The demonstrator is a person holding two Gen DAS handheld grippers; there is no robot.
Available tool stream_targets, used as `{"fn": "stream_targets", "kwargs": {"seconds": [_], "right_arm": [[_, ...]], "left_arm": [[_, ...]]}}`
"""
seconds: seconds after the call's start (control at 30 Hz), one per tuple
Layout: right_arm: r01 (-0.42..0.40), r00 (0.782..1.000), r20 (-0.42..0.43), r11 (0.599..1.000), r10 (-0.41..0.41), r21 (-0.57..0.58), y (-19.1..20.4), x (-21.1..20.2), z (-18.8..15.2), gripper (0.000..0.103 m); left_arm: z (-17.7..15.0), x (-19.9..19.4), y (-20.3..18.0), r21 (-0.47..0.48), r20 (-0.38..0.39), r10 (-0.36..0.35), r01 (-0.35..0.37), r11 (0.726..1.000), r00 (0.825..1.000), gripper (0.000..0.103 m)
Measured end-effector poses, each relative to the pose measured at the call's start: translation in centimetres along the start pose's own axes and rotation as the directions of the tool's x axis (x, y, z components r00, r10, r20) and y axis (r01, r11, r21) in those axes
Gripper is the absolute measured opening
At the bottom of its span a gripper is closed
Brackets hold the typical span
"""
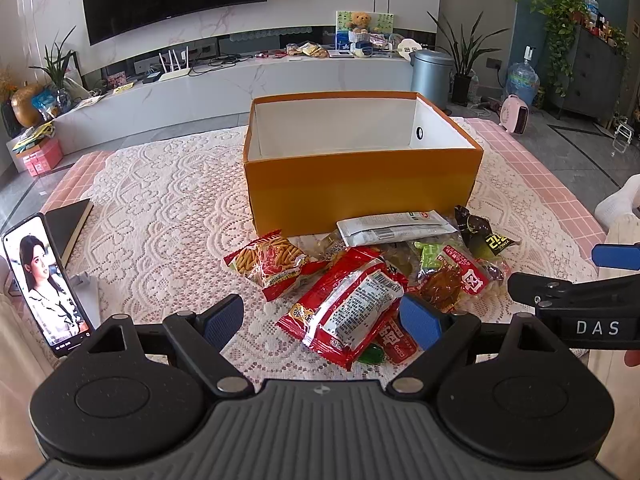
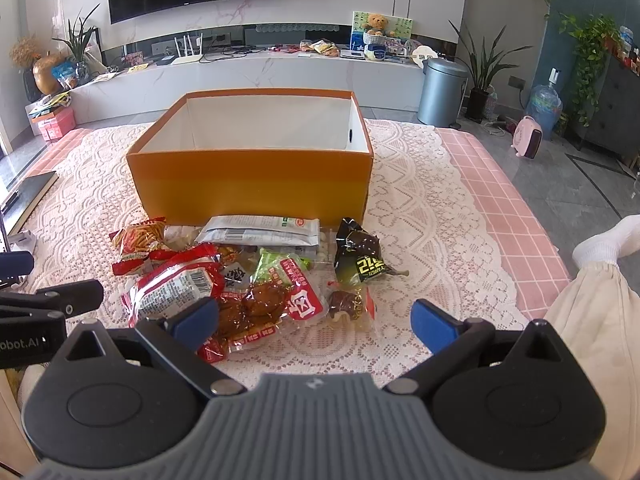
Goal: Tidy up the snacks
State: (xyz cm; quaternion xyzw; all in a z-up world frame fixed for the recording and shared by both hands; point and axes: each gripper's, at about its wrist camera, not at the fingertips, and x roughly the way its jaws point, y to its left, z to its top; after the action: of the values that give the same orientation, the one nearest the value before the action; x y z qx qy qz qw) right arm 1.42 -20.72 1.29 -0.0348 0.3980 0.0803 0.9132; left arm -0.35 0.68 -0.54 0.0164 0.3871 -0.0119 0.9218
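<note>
Covering most of the worktop [image 1: 540, 184] is a white lace cloth [image 1: 160, 208] over pink check. An orange box [image 1: 360, 196], open-topped with a white inside, stands at centre; nothing is visible in the part of the inside the views show. A heap of snack packets lies on the cloth just in front of the box's near wall.

Left tool [image 1: 323, 317]: jaws spread wide, gripping nothing. A long red packet [image 1: 352, 304] lies between its blue pads, its right edge just at the right pad [image 1: 420, 320]. A red stick-snack bag [image 1: 268, 260] sits further out, left of centre. A grey-white sachet [image 1: 396, 228] lies against the box.

Right tool [image 2: 316, 322]: jaws also spread wide, empty. A clear pack of brown pieces [image 2: 272, 304] lies just beside its left pad [image 2: 196, 322]; a small brown packet [image 2: 348, 304] sits between the pads, ahead. A black-and-green packet [image 2: 360, 256] lies beyond that.

A phone [image 1: 44, 280] stands propped at far left, screen lit.
</note>
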Motion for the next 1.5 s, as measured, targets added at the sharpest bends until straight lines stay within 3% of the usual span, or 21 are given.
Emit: {"fn": "stream_targets", "kwargs": {"seconds": [1.17,1.4,1.5], "right_arm": [[-0.011,1.000,-0.010,1.000,0.011,-0.004,0.4,0.3,-0.2,0.099],[-0.070,0.997,0.024,0.998,0.070,-0.001,0.3,0.4,-0.5,0.099],[-0.090,0.996,0.022,0.996,0.090,-0.006,0.3,0.8,-0.6,0.093]], "left_arm": [[0.1,0.0,0.0,0.000,-0.001,-0.001,0.001,1.000,1.000,0.103],[0.0,-0.1,1.0,-0.045,0.004,-0.064,0.064,0.997,0.998,0.098],[0.1,0.1,1.2,-0.065,0.001,-0.071,0.070,0.995,0.998,0.094]]}}
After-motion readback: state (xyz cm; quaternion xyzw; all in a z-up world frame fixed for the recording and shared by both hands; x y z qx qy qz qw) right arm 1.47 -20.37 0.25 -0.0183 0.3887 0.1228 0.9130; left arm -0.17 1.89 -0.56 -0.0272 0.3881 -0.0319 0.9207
